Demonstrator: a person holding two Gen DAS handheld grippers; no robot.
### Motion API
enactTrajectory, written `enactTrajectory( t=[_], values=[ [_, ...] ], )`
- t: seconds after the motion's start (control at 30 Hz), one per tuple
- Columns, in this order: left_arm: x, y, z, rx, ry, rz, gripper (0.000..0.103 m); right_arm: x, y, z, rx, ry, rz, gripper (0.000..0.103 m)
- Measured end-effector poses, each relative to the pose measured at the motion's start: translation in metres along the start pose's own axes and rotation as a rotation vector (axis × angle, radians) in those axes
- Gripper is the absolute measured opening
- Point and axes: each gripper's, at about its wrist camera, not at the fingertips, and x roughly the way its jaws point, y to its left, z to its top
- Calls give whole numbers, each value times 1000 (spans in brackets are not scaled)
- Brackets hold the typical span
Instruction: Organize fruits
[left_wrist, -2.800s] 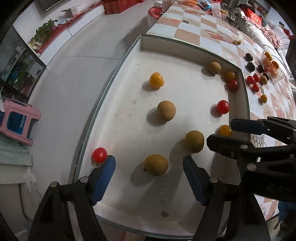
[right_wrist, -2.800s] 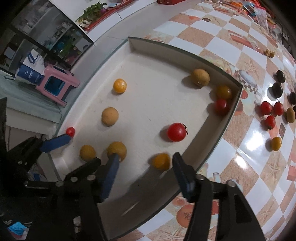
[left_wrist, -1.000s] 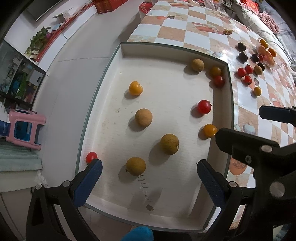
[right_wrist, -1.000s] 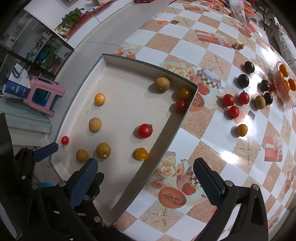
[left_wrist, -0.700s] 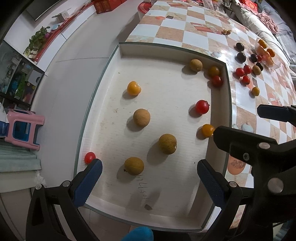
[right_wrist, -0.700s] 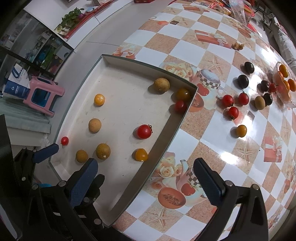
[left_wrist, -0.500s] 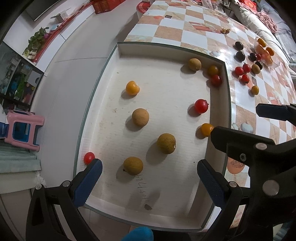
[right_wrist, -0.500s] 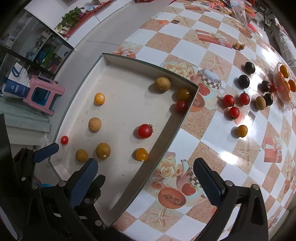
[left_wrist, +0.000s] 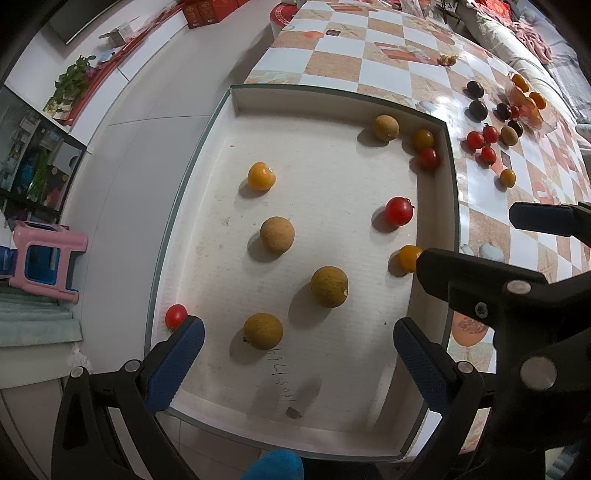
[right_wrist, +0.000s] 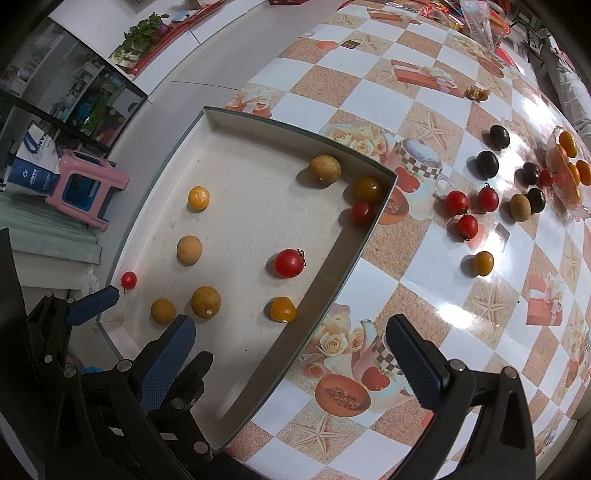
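Note:
A shallow white tray (left_wrist: 321, 92) (right_wrist: 365, 236) holds several fruits: brown longans (left_wrist: 263, 331) (left_wrist: 329, 286) (left_wrist: 277, 235), orange fruits (left_wrist: 260, 176) (left_wrist: 409, 257), red tomatoes (left_wrist: 399, 211) (left_wrist: 176, 316). My left gripper (left_wrist: 295, 354) is open and empty above the tray's near end. My right gripper (right_wrist: 291, 354) is open and empty over the tray's near right wall. More tomatoes (right_wrist: 467, 225), an orange fruit (right_wrist: 483, 263) and dark plums (right_wrist: 487, 163) lie on the checkered table.
A glass dish (right_wrist: 569, 173) with orange fruits stands at the table's far right. A pink stool (right_wrist: 86, 184) and a glass cabinet (right_wrist: 88, 103) stand on the floor to the left. The tray overhangs the table's left edge.
Both grippers have pulled back and up from the tray and opened wider since 2.8 s ago. In the last second they have barely moved. The fruits stay in place.

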Motion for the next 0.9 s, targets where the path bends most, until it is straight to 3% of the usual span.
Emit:
enactTrajectory(
  t=[0.63,0.9],
  values=[
    [5,0,-2,19,17,-6,103,6,4,0,-39,10,-51,103],
    [-1,-1,-2,35,-21,-8,103,5,6,1,-50,11,-52,103]
  ],
)
